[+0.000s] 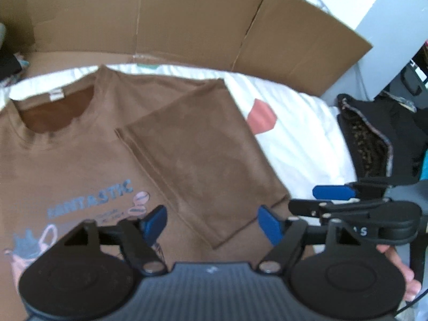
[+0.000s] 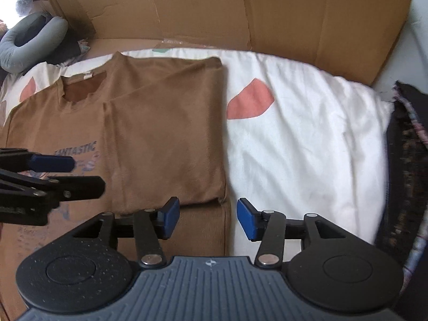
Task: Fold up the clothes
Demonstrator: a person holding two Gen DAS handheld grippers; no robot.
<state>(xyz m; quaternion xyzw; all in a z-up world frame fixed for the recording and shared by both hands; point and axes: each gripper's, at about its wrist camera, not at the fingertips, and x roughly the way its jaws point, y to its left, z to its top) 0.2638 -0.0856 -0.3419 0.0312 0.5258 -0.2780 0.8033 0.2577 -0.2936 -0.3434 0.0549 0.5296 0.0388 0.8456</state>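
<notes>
Brown printed T-shirt [image 2: 80, 123] flat on the white bedding, right side folded inward

Two wrist cameras, both angled steeply down at the bed.

My left view looks over its gripper [image 1: 211, 224] at the brown T-shirt [image 1: 80, 144], close up; my right view sits further right. Both share the shirt, white bedding [image 2: 307, 133] and cardboard [image 2: 214, 8] behind.

Matt brown cloth T-shirt [image 2: 160, 133], corrugated cardboard [image 2: 294, 18]
</notes>
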